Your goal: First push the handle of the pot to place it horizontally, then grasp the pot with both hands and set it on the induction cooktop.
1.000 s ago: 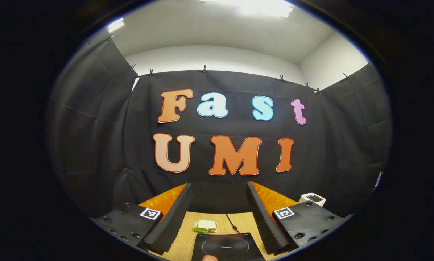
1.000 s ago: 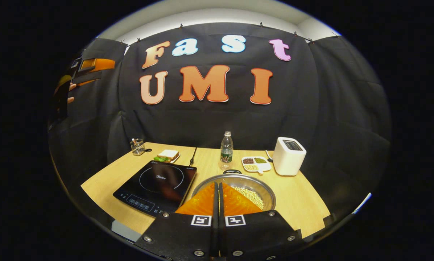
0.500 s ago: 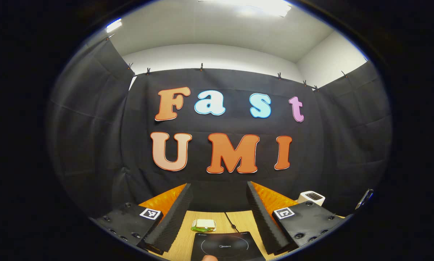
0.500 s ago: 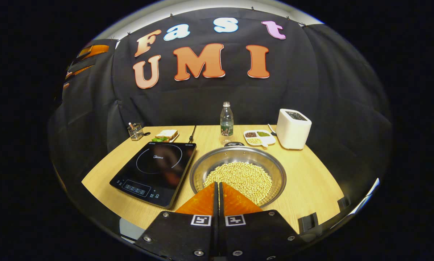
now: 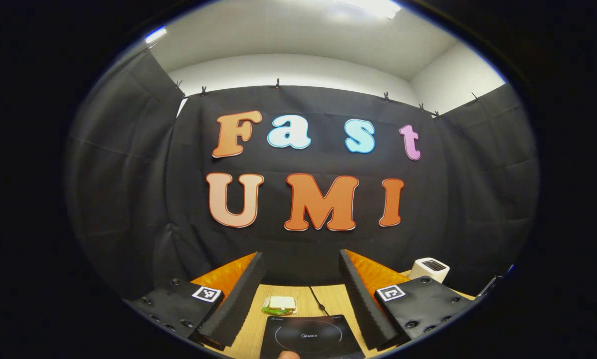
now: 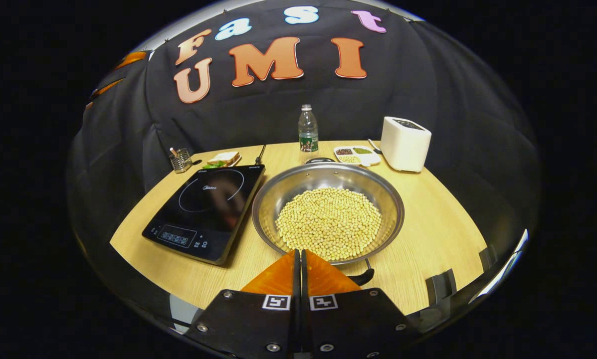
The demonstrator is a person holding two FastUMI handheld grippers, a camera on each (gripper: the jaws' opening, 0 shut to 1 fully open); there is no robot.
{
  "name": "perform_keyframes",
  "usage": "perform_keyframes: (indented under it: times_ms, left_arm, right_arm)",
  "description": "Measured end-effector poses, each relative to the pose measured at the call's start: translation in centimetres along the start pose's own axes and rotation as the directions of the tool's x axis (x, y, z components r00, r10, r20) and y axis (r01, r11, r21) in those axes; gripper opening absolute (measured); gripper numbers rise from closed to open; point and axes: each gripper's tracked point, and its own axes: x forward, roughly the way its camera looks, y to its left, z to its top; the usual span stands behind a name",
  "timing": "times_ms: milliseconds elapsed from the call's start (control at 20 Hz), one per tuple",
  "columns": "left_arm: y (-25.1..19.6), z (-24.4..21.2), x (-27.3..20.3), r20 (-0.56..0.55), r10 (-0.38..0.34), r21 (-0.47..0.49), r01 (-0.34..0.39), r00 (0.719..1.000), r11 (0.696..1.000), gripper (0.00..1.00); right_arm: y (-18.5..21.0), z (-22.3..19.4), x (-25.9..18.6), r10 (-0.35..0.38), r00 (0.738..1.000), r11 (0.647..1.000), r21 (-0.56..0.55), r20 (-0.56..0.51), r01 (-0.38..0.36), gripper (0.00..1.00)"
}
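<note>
- Pot (image 6: 328,219), steel and full of pale beans, sits on the counter (image 6: 428,239), just beside the induction cooktop (image 6: 206,209), on its right edge in the right gripper view.
- Right gripper (image 6: 298,271): fingers closed together, nothing between them, tips poised over the pot's near rim.
- Near handle (image 6: 364,275) is a dark loop poking out below the rim, just right of those fingertips. Far handle (image 6: 319,160) sits at the opposite rim, towards the bottle (image 6: 307,129).
- So the handle-to-handle axis runs roughly away from the right gripper, not across it. My read: the near handle is the thing to push sideways, and the right gripper is clearly the nearer one for it.
- Left gripper (image 5: 298,294): fingers spread wide, empty, held high and aimed at the wall; cooktop (image 5: 309,336) lies below and between them, sandwich plate (image 5: 280,304) behind it.
- Risk: a hard shove could spill beans.
</note>
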Motion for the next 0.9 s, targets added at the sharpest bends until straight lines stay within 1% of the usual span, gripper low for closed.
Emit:
perform_keyframes:
  times_ms: [200,300,450,600,750,900]
  left_arm:
    - [-0.2,0.3,0.1,0.01,0.005,0.001,-0.005,1.0,1.0,0.98]
    - [-0.5,0.2,0.0,0.009,0.003,0.0,-0.003,1.0,1.0,0.97]
    - [-0.7,0.5,-0.2,0.011,0.001,0.006,-0.001,1.0,1.0,0.98]
    - [-1.0,0.8,-0.4,0.017,-0.003,0.011,0.003,1.0,1.0,0.97]
    - [-1.3,1.0,-0.8,0.023,-0.004,0.017,0.003,1.0,1.0,0.98]
    - [-1.5,1.6,-1.1,0.035,-0.007,0.029,0.006,0.999,1.0,0.98]
  right_arm:
    - [-0.2,-1.8,0.4,0.008,0.999,1.0,0.001,-0.047,-0.008,0.0]
    - [0.0,-2.8,0.7,0.025,0.997,1.0,0.016,-0.071,-0.024,0.0]
    - [-0.4,-3.5,1.2,0.026,0.995,0.999,0.023,-0.096,-0.024,0.0]
    - [-0.3,-3.9,1.5,0.048,0.992,0.998,0.045,-0.116,-0.043,0.0]
    - [-1.0,-3.8,1.4,0.033,0.993,0.999,0.038,-0.117,-0.029,0.0]
    - [-2.4,-3.9,1.5,0.011,0.993,0.999,0.044,-0.12,-0.005,0.0]
